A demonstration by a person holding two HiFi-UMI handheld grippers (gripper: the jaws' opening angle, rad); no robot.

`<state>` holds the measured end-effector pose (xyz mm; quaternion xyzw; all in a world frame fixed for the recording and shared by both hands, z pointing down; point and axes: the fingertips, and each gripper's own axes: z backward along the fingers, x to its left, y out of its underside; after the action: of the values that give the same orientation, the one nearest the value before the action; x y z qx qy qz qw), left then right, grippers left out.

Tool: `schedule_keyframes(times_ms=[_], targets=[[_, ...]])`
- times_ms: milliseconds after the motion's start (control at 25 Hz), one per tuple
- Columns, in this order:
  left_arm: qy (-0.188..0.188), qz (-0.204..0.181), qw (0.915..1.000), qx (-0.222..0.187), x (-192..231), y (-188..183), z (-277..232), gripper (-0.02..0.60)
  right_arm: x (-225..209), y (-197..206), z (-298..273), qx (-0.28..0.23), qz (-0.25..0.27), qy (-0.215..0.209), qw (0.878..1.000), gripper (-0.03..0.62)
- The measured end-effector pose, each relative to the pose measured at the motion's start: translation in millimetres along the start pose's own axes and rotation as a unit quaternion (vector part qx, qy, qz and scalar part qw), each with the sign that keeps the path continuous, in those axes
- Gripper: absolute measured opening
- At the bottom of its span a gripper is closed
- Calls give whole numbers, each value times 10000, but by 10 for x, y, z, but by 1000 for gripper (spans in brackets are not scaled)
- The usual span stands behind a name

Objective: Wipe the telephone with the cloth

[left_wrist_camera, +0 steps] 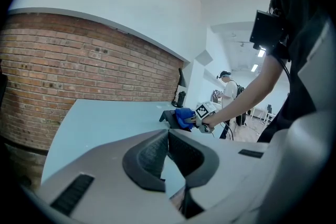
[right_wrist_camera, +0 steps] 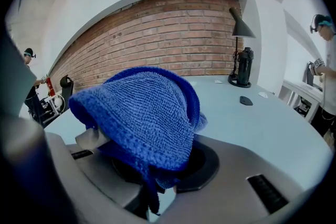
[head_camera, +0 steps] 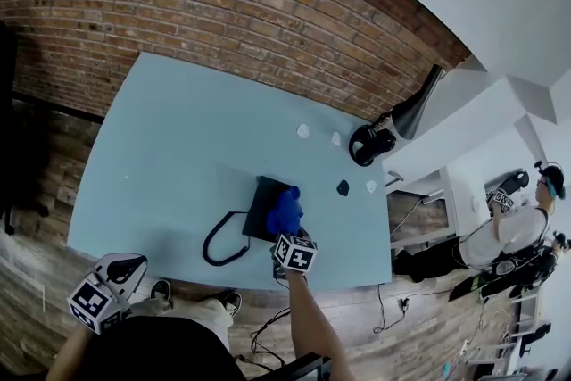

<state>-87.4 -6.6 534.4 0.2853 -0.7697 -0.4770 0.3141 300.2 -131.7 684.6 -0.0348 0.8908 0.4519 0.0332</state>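
A black telephone [head_camera: 260,210] with a coiled cord [head_camera: 221,247] lies near the front edge of the light blue table [head_camera: 178,147]. A blue cloth [head_camera: 285,210] rests on the phone's right side, and my right gripper [head_camera: 287,233] is shut on it. In the right gripper view the cloth [right_wrist_camera: 144,113] drapes over the jaws and hides the phone. My left gripper [head_camera: 136,264] hangs off the table's front left corner, shut and holding nothing. From the left gripper [left_wrist_camera: 168,136] view, the phone [left_wrist_camera: 168,117], cloth [left_wrist_camera: 184,117] and right gripper [left_wrist_camera: 203,112] show far across the table.
A black lamp [head_camera: 417,107] and a dark jug [head_camera: 368,144] stand at the table's far right. Small white bits [head_camera: 303,131] and a black piece [head_camera: 343,187] lie right of the phone. A brick wall [head_camera: 223,4] backs the table. A person [head_camera: 522,227] stands at right.
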Motion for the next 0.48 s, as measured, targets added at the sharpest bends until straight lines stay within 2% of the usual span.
schedule_keyframes(times_ms=[320, 480], targets=[[160, 14, 9998, -134, -40, -52, 23, 12, 92, 377, 158, 478, -224, -76, 9986, 97], [144, -25, 9998, -102, -36, -37, 14, 12, 151, 572, 267, 1023, -78, -174, 9946, 97]])
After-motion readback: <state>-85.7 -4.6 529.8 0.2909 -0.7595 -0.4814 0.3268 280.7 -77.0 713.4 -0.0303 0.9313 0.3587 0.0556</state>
